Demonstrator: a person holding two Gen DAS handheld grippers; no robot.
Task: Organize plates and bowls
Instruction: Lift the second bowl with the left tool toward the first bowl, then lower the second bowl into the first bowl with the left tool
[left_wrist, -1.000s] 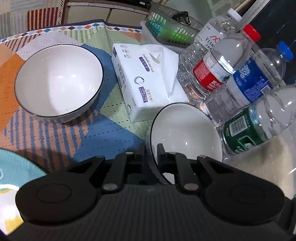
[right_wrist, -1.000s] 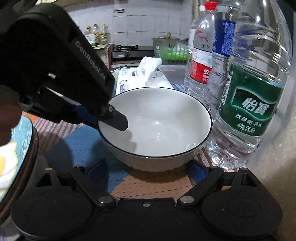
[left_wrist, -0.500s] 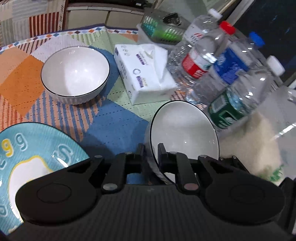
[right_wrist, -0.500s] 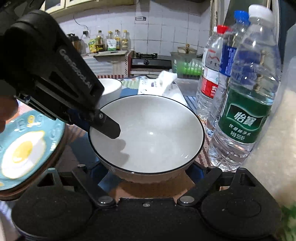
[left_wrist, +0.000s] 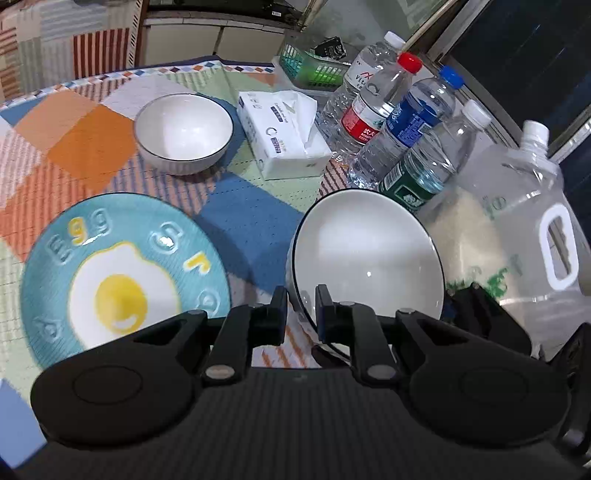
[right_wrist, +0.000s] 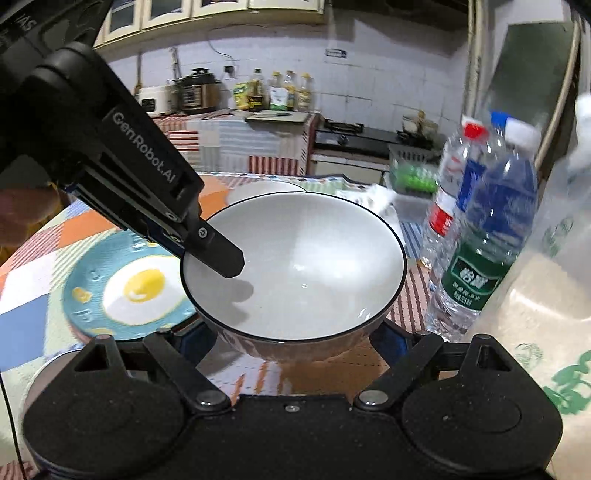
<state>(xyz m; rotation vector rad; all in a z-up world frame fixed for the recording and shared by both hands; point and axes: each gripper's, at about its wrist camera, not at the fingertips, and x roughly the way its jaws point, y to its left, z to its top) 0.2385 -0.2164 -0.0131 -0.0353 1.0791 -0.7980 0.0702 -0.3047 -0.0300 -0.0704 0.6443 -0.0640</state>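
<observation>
My left gripper (left_wrist: 301, 308) is shut on the rim of a white bowl with a dark rim (left_wrist: 369, 258) and holds it lifted and tilted above the patterned tablecloth. The same bowl fills the right wrist view (right_wrist: 306, 269), with the left gripper's finger (right_wrist: 218, 254) inside its left rim. My right gripper (right_wrist: 291, 339) is open, its fingers on either side below the bowl's base. A second white bowl (left_wrist: 183, 133) sits at the far side. A blue egg-pattern plate (left_wrist: 122, 273) lies at the near left.
A tissue pack (left_wrist: 282, 134) lies beside the far bowl. Several water bottles (left_wrist: 406, 129) stand at the right, with a large clear jug (left_wrist: 524, 229) nearer. A green basket (left_wrist: 314, 70) sits at the back. The table's far edge curves behind the bowl.
The left gripper has lifted the bowl up and back from the table, so more of the table and the blue plate show. The right gripper stays open under the bowl.
</observation>
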